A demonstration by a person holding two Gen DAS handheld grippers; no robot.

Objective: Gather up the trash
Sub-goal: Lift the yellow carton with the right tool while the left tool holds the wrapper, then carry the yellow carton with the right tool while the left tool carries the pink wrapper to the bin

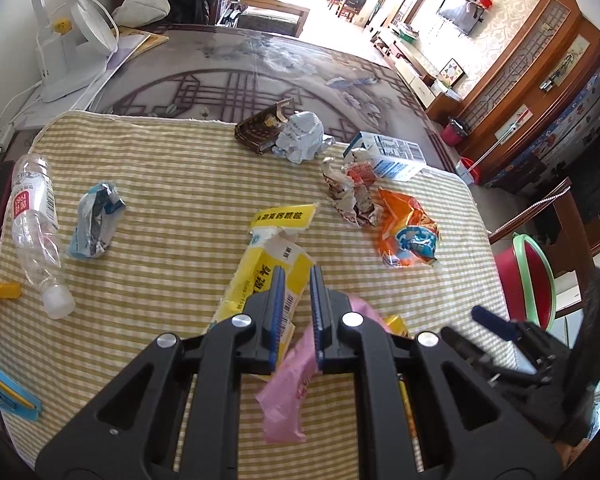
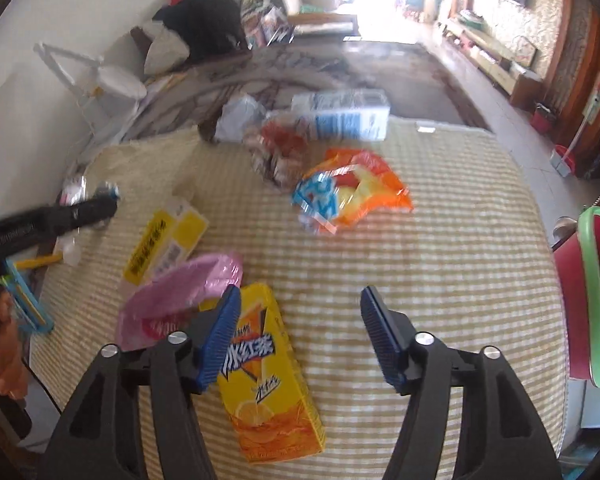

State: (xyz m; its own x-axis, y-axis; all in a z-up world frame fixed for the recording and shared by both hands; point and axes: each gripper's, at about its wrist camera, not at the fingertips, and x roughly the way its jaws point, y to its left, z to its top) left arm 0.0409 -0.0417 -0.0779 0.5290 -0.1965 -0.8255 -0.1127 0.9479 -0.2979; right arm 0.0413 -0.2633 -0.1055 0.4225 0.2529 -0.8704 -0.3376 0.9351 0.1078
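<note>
left wrist view. left gripper [image 1: 298, 312] is seen with fingers drawn nearly together, pinching the rim of a thin pink plastic bag [image 1: 288, 392], which hangs limp below them. trash is scattered over the checked yellow cloth [image 1: 172, 184], taken here as landmark: a torn yellow carton [image 1: 268, 264] lies at its centre under the fingertips, a crushed clear bottle [image 1: 36, 220] along its left edge, an orange foil wrapper [image 1: 408, 232] toward its right, a white milk carton [image 1: 392, 154] at its far right edge. risk: the film is slick and only narrowly caught; it could slip out if tugged.

right wrist view. right gripper [image 2: 300, 332] is held with fingers spread wide and nothing between them, above the near part of the cloth. a flat, glossy yellow drink carton [image 2: 268, 384] lies beside its left finger, the bag's mouth just beyond. risk: the picture is blurred; a hurried closing could glance off the smooth carton or catch the woven cloth instead.
</note>
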